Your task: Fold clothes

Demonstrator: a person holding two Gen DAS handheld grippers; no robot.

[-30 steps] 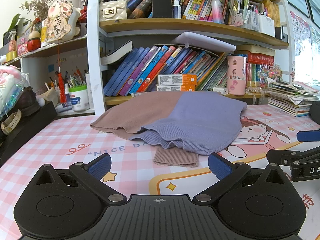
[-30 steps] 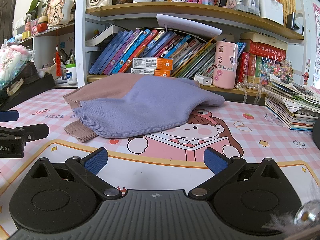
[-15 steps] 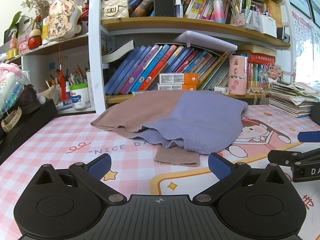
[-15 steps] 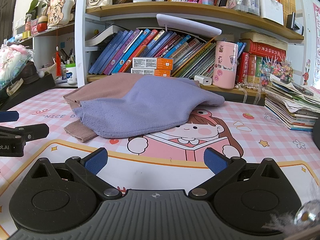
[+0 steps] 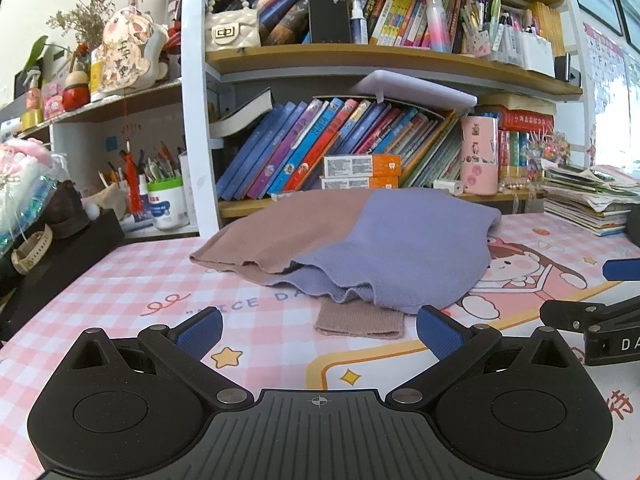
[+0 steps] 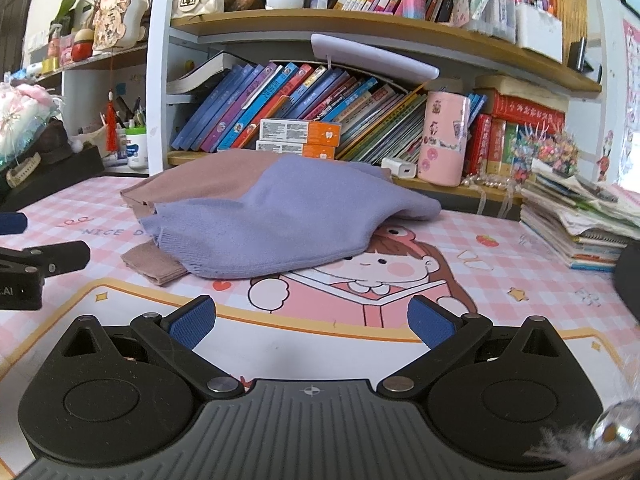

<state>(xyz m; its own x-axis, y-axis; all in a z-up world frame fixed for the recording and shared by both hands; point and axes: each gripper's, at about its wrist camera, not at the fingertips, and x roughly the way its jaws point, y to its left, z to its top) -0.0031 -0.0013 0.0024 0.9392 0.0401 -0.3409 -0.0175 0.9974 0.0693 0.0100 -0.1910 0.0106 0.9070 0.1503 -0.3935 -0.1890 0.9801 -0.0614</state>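
Observation:
A knit sweater (image 5: pixel 380 248), half lilac and half dusty brown, lies bunched on the pink checked desk mat (image 5: pixel 140 280). One brown cuff (image 5: pixel 360 322) sticks out from under its near edge. My left gripper (image 5: pixel 318 330) stands open just short of that cuff, nothing between its blue pads. In the right wrist view the same sweater (image 6: pixel 272 220) lies ahead and slightly left, with the cuff (image 6: pixel 154 266) at its left. My right gripper (image 6: pixel 310 322) is open over the cartoon girl print, a short way from the cloth. Each gripper shows at the edge of the other's view.
A bookshelf (image 5: pixel 360 60) full of books runs along the back of the desk. A pink cup (image 6: pixel 442 140) and a white charger (image 6: pixel 400 168) sit behind the sweater. A stack of magazines (image 6: pixel 580 216) lies at the right, a black box (image 5: pixel 60 248) at the left.
The left wrist view has shifted a little, so the sweater sits slightly higher and more to the right in it. The right gripper has held still. Both stay open.

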